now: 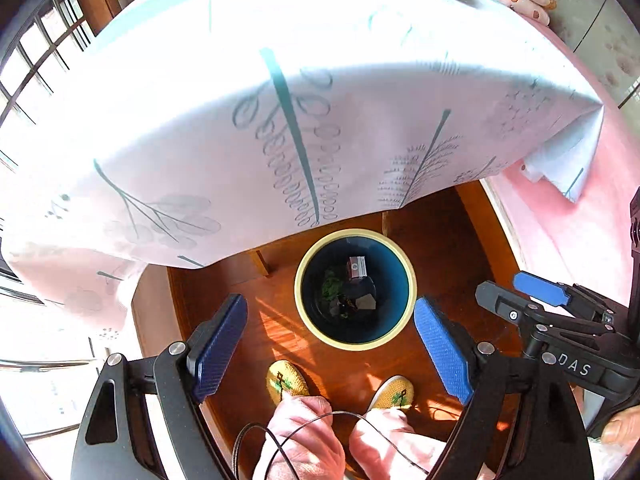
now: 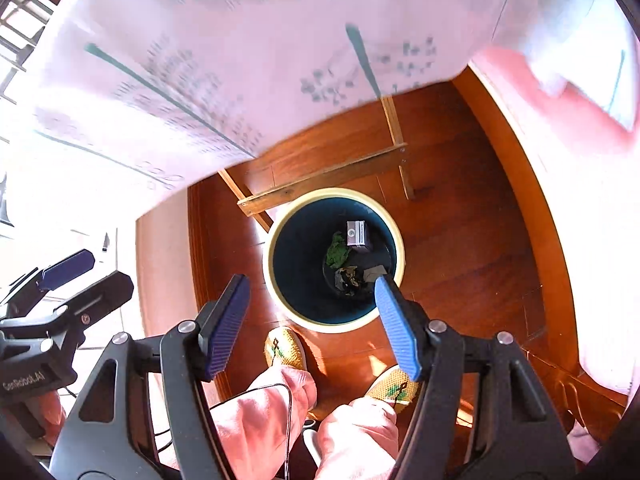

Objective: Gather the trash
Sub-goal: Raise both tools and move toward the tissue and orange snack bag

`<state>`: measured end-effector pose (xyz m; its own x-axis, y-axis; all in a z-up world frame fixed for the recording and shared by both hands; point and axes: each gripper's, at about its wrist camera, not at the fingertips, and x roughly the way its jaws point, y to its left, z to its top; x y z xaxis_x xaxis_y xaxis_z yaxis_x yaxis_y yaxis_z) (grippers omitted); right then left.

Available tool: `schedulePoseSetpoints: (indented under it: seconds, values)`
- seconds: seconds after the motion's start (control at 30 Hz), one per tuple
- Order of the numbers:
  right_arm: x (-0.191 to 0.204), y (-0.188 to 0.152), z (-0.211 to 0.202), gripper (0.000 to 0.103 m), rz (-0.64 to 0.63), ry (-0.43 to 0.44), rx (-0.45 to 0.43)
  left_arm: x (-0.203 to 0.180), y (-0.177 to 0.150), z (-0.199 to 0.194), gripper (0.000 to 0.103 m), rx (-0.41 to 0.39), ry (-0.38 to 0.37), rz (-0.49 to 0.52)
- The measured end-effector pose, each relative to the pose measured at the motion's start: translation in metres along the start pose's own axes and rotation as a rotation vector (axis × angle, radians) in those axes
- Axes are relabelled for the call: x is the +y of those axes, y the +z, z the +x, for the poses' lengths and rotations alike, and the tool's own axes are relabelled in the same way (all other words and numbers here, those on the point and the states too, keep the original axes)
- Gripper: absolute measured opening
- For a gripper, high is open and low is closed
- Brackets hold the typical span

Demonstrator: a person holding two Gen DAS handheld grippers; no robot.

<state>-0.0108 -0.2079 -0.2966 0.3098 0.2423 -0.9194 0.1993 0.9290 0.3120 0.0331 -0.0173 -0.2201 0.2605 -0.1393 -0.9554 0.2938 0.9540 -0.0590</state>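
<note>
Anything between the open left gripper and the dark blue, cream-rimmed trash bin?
Nothing: left wrist view shows only bare wooden floor between left gripper and bin.

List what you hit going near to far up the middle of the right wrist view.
Pink trouser legs → yellow slippers → trash bin with scraps inside → wooden table brace → hanging tablecloth.

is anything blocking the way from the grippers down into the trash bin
Nothing visible does. The left gripper and right gripper both hang open and empty above the trash bin, whose mouth is uncovered. The tablecloth hangs behind it, not over the opening.
</note>
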Motion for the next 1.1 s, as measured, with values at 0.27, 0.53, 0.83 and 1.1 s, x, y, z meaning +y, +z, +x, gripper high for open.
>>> schedulePoseSetpoints:
  seconds: [0.27, 0.53, 0.83, 1.1]
  values:
    - [0.057, 0.025, -0.167, 0.063, -0.113, 0.057, -0.144, -0.017, 0.040, -0.129, 0.087, -0.099, -0.018, 0.033]
    - [0.092, 0.066, -0.287, 0.063, -0.253, 0.039, -0.318, -0.031, 0.096, -0.218, 0.087, -0.183, 0.059, -0.046]
    - [0.116, 0.115, -0.332, 0.063, -0.369, -0.020, -0.347, -0.020, 0.161, -0.257, 0.082, -0.230, 0.088, -0.167]
    - [0.125, 0.155, -0.304, 0.063, -0.385, -0.052, -0.364, 0.005, 0.215, -0.228, 0.082, -0.170, 0.034, -0.183]
